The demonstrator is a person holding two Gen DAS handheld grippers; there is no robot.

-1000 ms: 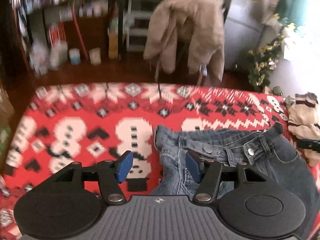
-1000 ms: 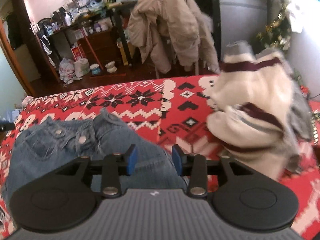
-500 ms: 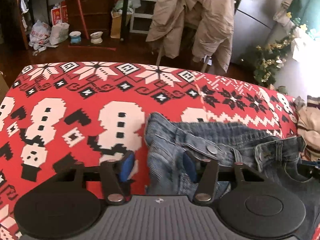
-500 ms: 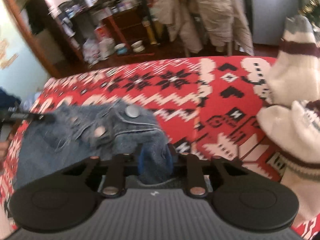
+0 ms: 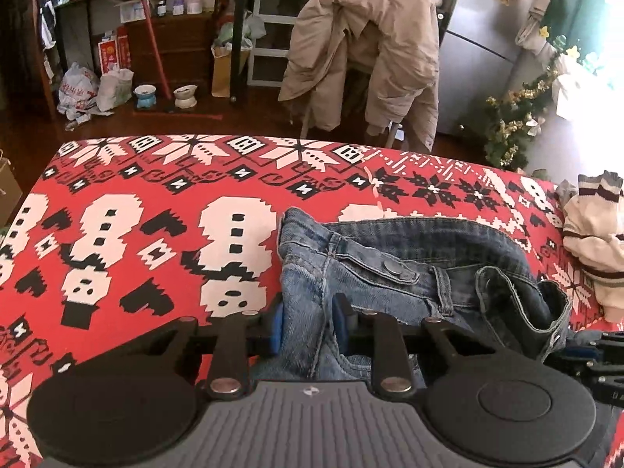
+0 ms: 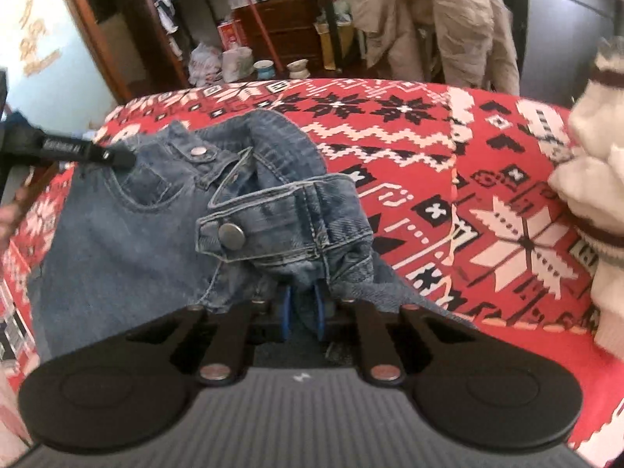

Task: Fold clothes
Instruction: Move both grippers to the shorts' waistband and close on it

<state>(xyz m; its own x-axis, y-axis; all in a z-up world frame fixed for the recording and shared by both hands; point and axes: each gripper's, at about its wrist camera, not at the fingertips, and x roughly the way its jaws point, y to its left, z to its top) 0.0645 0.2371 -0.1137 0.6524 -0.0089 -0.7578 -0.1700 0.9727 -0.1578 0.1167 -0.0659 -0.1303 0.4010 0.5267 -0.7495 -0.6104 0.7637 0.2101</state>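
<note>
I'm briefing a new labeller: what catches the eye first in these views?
The loud red snowflake-and-snowman blanket fills both views. On it lie rumpled blue jeans, pinched at the waistband by the left gripper and the right gripper. A cream striped sweater is heaped at the right edge.

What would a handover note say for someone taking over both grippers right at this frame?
Left gripper: shut on jeans at one end of the waistband.
Right gripper: shut on the other end, by the button tab.
The jeans lie bunched and unfolded on the red patterned cover; a cream striped sweater is heaped to the right, untouched.
Done: both waistband ends gripped.
Left: spread the jeans flat, fold them, then likely the sweater.
</note>
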